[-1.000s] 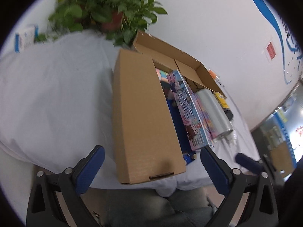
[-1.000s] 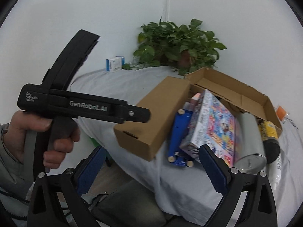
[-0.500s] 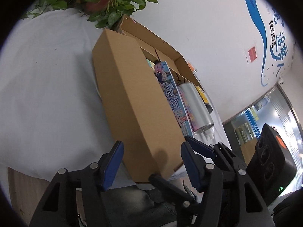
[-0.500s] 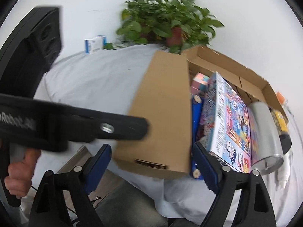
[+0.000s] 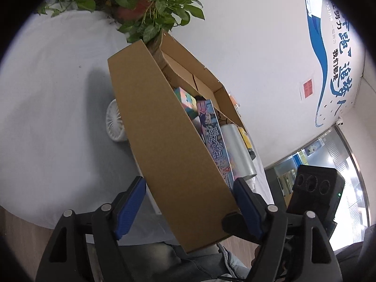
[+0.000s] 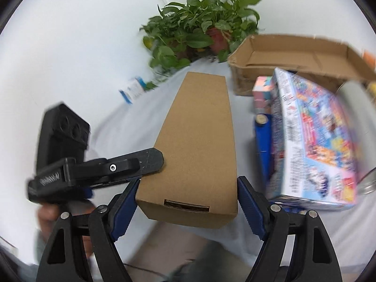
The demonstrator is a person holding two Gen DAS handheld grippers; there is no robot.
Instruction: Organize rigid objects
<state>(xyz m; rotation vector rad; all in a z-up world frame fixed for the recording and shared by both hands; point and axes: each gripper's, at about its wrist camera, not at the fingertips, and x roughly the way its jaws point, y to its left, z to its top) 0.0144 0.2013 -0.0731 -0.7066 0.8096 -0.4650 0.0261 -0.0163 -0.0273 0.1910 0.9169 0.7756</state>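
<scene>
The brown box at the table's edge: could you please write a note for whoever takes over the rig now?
Left gripper: jaws just widened, open astride the brown box.
Right gripper: jaws just narrowed around the box's near end; contact unclear.
Open carton, puzzle box and silver can sit beside it.
Done: nothing visibly sorted.
Left: probably grip the brown box and place it.

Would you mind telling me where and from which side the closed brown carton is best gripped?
Grip the closed brown carton at its near end, across its two long side walls, coming in along its length from the table edge. It is long and narrow enough to fit between the pads, and this end overhangs the cloth. The right gripper already straddles it there.
</scene>
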